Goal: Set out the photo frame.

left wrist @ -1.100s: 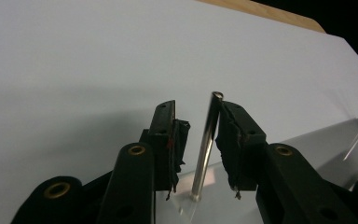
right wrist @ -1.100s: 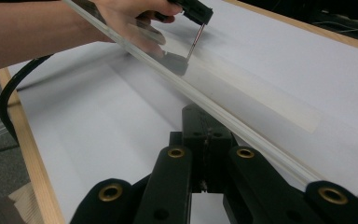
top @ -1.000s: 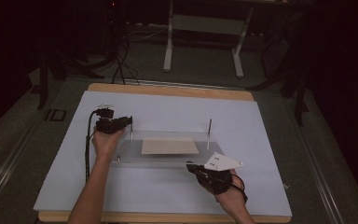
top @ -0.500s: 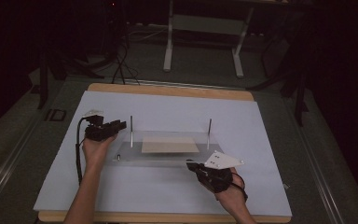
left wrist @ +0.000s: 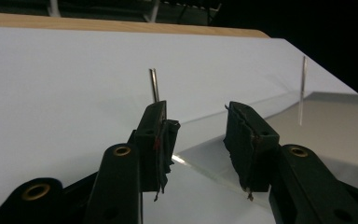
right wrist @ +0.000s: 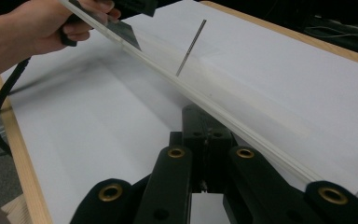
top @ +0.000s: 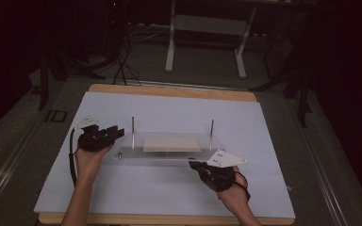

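My left gripper (left wrist: 197,140): jaws just been opening, half apart, nothing between; clear plate (top: 169,153) corner just beyond tips. My right gripper (right wrist: 204,140) clamped shut against plate's near edge. Risk: one-sided hold, plate pivots, pins (top: 133,132) snag left jaws.

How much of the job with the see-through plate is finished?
Looks done: the beige sheet lies flat on the clear plate between two pins. In hand: the left gripper, empty, has just been opening beside the left pin; the right gripper is shut at the plate's near edge. Left: probably just pulling both away.
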`<state>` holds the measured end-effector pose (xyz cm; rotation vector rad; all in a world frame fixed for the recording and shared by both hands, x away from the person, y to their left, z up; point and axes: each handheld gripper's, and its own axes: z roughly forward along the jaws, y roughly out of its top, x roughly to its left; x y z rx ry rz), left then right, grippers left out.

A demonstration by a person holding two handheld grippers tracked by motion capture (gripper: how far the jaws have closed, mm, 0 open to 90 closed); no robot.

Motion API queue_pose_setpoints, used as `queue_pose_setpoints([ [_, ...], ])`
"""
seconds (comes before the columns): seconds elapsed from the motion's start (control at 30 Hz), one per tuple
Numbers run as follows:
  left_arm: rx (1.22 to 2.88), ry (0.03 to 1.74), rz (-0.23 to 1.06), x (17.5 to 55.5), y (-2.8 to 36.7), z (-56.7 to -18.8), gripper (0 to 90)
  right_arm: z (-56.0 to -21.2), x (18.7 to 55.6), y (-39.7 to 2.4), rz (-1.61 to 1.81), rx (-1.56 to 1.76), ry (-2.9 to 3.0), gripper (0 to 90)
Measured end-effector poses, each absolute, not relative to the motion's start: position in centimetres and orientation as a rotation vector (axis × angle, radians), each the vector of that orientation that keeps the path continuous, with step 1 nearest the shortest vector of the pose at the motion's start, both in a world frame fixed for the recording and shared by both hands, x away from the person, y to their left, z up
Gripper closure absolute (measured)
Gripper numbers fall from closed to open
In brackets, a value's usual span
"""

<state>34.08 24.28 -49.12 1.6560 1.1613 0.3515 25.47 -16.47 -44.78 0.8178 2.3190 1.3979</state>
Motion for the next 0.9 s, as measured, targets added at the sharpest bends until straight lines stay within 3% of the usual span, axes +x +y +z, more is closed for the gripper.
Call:
queue_pose_setpoints([
  [0.9, 1.687, 1.090, 0.368, 32.4, 25.2, -48.4, 54.7, -43.0, 27.3, -16.1, 1.423, 0.850, 2.242, 90.0],
])
